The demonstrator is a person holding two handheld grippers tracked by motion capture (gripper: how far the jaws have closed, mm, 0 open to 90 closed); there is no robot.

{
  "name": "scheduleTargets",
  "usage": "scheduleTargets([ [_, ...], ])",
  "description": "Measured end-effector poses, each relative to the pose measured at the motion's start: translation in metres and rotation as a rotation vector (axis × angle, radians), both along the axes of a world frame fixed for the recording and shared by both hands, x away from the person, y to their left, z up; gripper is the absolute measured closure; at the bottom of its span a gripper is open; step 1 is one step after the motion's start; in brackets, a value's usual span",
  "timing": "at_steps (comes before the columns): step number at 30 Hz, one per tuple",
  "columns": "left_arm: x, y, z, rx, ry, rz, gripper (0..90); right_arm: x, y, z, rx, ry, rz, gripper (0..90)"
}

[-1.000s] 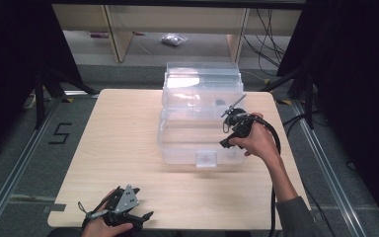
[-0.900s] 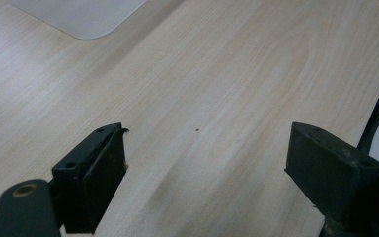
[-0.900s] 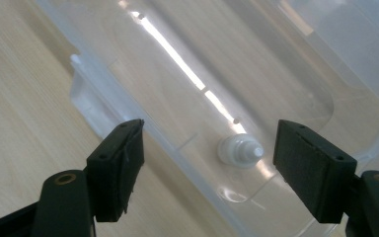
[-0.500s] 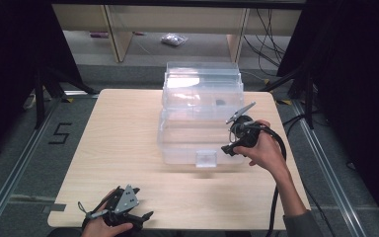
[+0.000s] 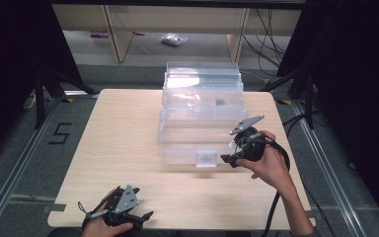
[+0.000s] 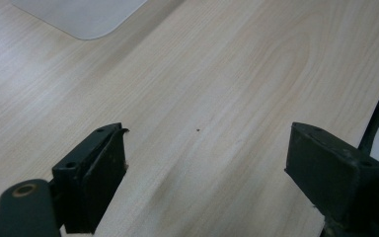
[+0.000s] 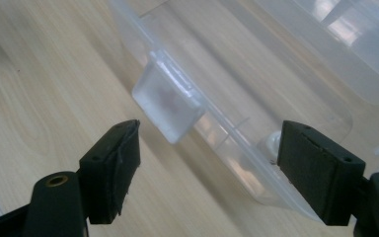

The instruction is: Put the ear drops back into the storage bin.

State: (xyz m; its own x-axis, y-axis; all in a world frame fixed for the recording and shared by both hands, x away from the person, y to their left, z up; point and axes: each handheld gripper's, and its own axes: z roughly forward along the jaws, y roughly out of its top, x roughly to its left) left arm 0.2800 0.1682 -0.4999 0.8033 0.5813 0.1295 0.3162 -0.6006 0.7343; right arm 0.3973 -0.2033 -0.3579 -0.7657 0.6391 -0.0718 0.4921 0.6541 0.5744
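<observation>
**Right claw spread at the near latch of the clear box**

From the high view, a clear plastic box sits on the far middle of the wooden counter, its lid swung up and back toward the far edge. A small dark thing lies inside near the far right; what it is cannot be made out. A square latch tab hangs from the box's near wall. The right claw is just right of that tab, low against the near right corner of the box, held by the right hand. Its jaws have just been opening, with nothing gripped. The left claw rests well apart at the near left edge of the counter, in the left hand. On the floor beyond the counter lies a crumpled bag between wooden shelf legs.

In the left gripper view, the left claw stands spread over bare counter, nothing between the jaws.

In the right gripper view, the right claw is spread wide, with the latch tab just beyond the gap and the box's near rim running across between the jaws, untouched by the pads.
</observation>
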Motion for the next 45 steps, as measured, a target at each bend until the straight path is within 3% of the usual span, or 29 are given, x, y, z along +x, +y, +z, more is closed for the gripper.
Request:
scheduleTargets([
  [9, -0.001, 0.000, 0.001, 0.004, 0.008, -0.004, 15.0, -0.012, -0.004, -0.011, 0.058, -0.057, 0.015, 24.5],
  [13, -0.001, 0.000, 0.000, 0.000, -0.001, 0.001, 15.0, -0.016, -0.007, -0.015, 0.077, -0.046, 0.008, 24.5],
  [15, 0.000, 0.000, 0.000, 0.001, -0.004, 0.002, 15.0, -0.016, -0.010, -0.019, 0.078, -0.072, 0.027, 24.4],
  [16, 0.000, 0.001, 0.001, 0.016, -0.007, -0.002, 15.0, -0.018, -0.011, -0.019, 0.087, -0.070, 0.018, 24.3],
  [20, 0.000, 0.000, 0.000, 0.000, -0.002, 0.002, 15.0, -0.020, -0.015, -0.021, 0.101, -0.091, 0.002, 24.0],
  [21, 0.000, 0.001, 0.001, 0.017, -0.008, -0.002, 15.0, -0.021, -0.016, -0.020, 0.100, -0.069, 0.003, 24.0],
  [22, -0.001, 0.000, 0.000, -0.002, -0.001, 0.002, 15.0, -0.022, -0.016, -0.021, 0.107, -0.070, 0.000, 24.0],
  [25, 0.000, 0.001, 0.001, 0.018, -0.007, -0.005, 15.0, -0.024, -0.017, -0.022, 0.112, -0.073, 0.001, 23.7],
  [30, 0.000, 0.000, 0.000, 0.004, -0.005, 0.002, 15.0, -0.029, -0.019, -0.024, 0.132, -0.090, -0.012, 22.9],
  [31, 0.001, 0.000, 0.000, -0.001, -0.009, -0.001, 15.0, -0.030, -0.020, -0.023, 0.120, -0.071, -0.002, 22.6],
  [32, 0.000, 0.001, 0.002, 0.016, -0.003, -0.006, 15.0, -0.032, -0.019, -0.024, 0.118, -0.075, -0.002, 22.6],
  [35, -0.001, 0.001, 0.001, -0.001, 0.000, -0.002, 15.0, -0.036, -0.018, -0.029, 0.132, -0.079, -0.011, 22.5],
  [36, 0.000, 0.001, 0.002, 0.019, -0.004, -0.009, 15.0, -0.036, -0.018, -0.029, 0.132, -0.079, -0.011, 22.5],
  [39, -0.001, 0.000, 0.000, 0.001, -0.001, -0.002, 15.0, -0.038, -0.019, -0.035, 0.119, -0.087, 0.000, 22.4],
  [40, 0.000, 0.001, 0.001, 0.015, -0.005, -0.006, 15.0, -0.040, -0.019, -0.036, 0.120, -0.077, -0.016, 22.4],
  [41, 0.000, 0.001, 0.001, 0.015, -0.006, -0.005, 15.0, -0.039, -0.020, -0.037, 0.117, -0.091, 0.005, 22.4],
  [42, 0.000, 0.001, 0.002, 0.015, -0.003, -0.007, 14.9, -0.041, -0.020, -0.036, 0.114, -0.062, -0.022, 22.4],
  [44, 0.000, 0.001, 0.002, 0.013, -0.002, -0.008, 15.0, -0.041, -0.022, -0.038, 0.117, -0.090, -0.006, 22.2],
  [45, -0.001, 0.000, 0.001, -0.008, -0.006, -0.003, 15.0, -0.042, -0.022, -0.039, 0.122, -0.081, -0.014, 22.0],
])
